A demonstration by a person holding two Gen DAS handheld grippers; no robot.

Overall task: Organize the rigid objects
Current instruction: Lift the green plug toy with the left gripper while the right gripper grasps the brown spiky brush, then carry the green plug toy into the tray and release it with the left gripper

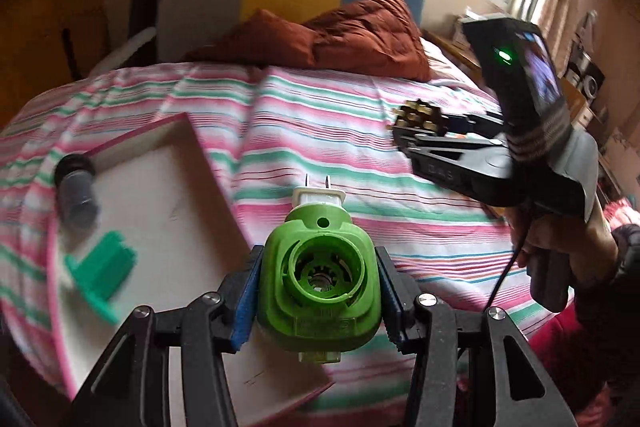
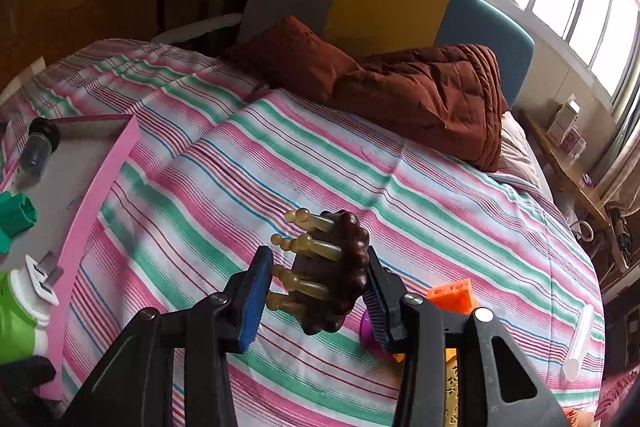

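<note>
Left gripper [image 1: 318, 291] clamps green plug-in device [image 1: 318, 287]; right gripper [image 2: 316, 291] grips brown massager [image 2: 336, 275]; no legible writing.

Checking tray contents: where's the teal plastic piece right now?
In the left wrist view, the teal plastic piece lies inside the pink-rimmed tray, near its left side, just below the dark vial.

Right gripper [image 2: 320, 287]: blue pads clamp a brown massage brush [image 2: 340, 275] with amber pegs, above the striped bedsheet [image 2: 248, 179].
Pink tray [image 2: 100, 183]: at left, holding a grey vial [image 2: 38, 147] and a teal piece [image 2: 16, 217].
Orange block [image 2: 454, 295]: just right of the gripper.
</note>
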